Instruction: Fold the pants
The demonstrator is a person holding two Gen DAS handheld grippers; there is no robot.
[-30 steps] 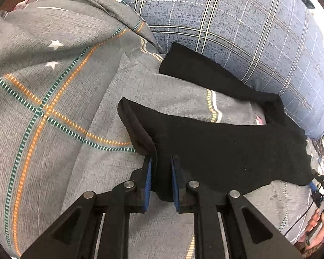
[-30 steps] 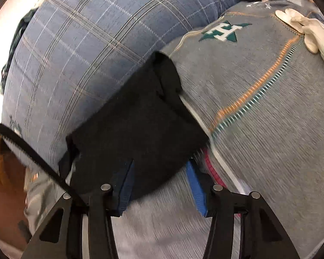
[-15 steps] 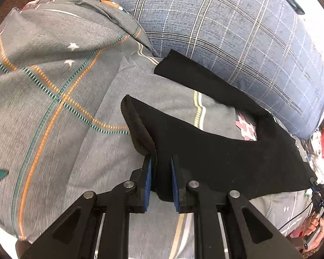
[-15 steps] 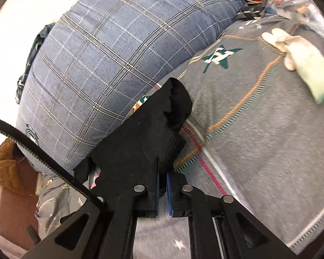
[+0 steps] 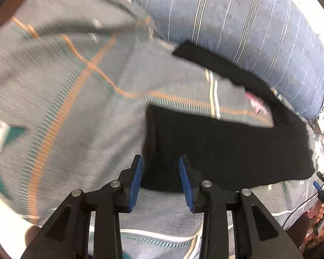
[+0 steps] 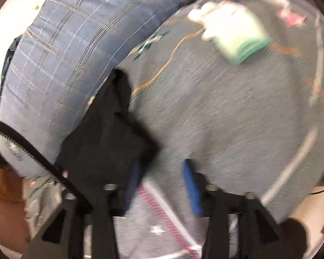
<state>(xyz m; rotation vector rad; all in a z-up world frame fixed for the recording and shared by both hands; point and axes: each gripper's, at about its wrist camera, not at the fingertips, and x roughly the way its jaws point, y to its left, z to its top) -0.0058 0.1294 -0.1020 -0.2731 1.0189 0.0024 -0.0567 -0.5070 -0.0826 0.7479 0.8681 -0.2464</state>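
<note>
Now both grippers, left [image 5: 161, 172] and right [image 6: 162, 181], are spread; pants [image 5: 226, 149] are released flat, a regrip being next.

I see a bed [image 5: 80, 112] under a grey cover with orange and teal stripes. The black pants [image 5: 226, 146] lie on it, one leg against the blue plaid pillow [image 5: 237, 17] at the far edge. A white glove [image 6: 233, 32] lies farther along.

Matt black cloth pants [image 5: 226, 149], seemingly woven grey bedspread [image 5: 80, 116]
</note>
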